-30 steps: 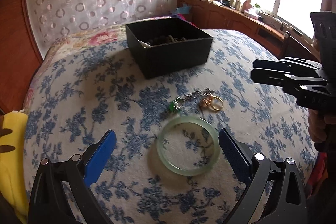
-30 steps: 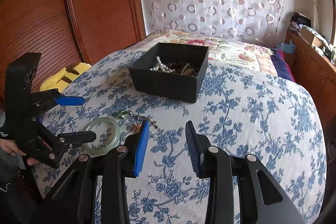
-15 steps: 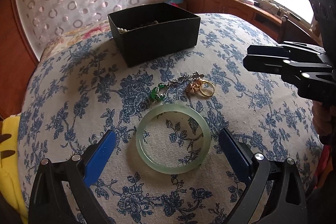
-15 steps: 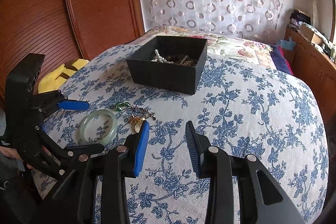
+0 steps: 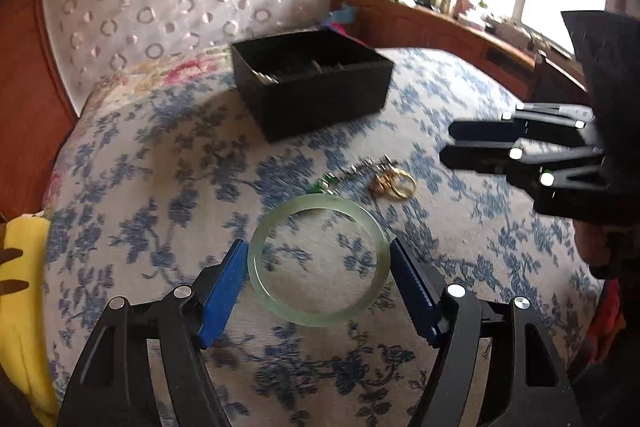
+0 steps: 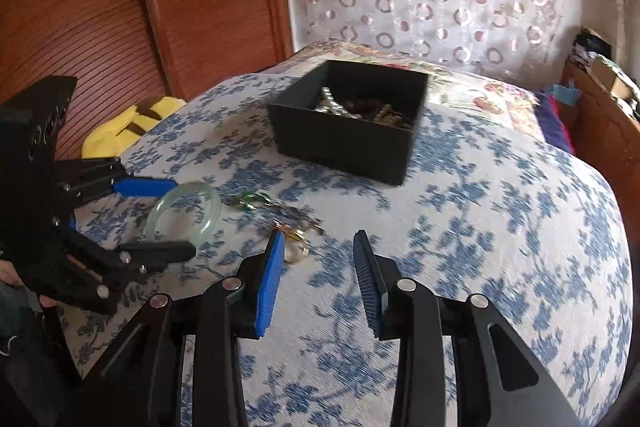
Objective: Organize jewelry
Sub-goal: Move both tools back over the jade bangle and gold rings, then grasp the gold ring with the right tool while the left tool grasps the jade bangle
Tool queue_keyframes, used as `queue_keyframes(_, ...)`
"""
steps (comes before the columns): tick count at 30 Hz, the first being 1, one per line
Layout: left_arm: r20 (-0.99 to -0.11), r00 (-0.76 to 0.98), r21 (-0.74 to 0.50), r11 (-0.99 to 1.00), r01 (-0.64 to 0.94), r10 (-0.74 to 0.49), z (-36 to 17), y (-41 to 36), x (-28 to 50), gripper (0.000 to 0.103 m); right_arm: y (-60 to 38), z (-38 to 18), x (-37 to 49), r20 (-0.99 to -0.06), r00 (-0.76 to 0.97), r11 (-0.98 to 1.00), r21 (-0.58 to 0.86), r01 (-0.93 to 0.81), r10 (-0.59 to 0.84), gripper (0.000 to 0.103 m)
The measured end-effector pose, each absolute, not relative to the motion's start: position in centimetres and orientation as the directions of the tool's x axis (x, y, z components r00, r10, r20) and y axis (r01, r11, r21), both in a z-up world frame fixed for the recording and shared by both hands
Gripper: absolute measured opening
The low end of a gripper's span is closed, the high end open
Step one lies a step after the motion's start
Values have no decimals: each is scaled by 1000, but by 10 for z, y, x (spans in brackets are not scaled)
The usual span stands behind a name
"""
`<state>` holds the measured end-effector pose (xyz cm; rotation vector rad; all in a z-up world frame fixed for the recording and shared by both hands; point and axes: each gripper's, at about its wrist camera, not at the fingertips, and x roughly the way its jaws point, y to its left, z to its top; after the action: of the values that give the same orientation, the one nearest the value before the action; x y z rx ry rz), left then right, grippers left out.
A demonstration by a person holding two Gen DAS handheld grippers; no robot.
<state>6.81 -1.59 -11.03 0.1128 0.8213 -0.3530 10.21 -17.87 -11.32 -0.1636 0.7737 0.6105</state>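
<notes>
Risk as I close my left gripper (image 5: 318, 291) around the jade bangle (image 5: 318, 259): smooth rim could squirt forward; right gripper (image 6: 318, 281) idles apart, empty.

Right gripper (image 6: 318, 247): blue pads part open, nothing between them, above the bed (image 6: 480, 227).
Left gripper (image 6: 168, 217): at the left edge, jaws closing around the green bangle (image 6: 184, 213); whether the pads touch it I cannot tell.
Green bangle: lies flat on the flowered bedspread.
Small jewelry (image 6: 280, 215): a green piece, a chain and gold rings, between bangle and right gripper.
Black box (image 6: 348, 143): further back, with pearls and other jewelry inside.
Yellow cloth (image 6: 128, 125): at the bed's left side.
</notes>
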Motion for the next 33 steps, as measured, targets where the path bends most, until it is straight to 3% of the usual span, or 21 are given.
queue_keyframes(10, -694, 676, -63, 957, 284, -246, -94, 18, 64, 69, -136, -117, 121, -731, 506, 767, 38, -641, 458, 38)
queue_keyframes(13, -689, 684, -71, 961, 267, -240, -94, 26, 63, 69, -125, -121, 127, -746, 498, 760, 18, -650, 443, 31)
queue_keyframes(33, -691, 680, -101, 964, 245, -246, -100, 43, 61, 69, -92, -138, 147, -807, 446, 723, -36, -690, 386, 29)
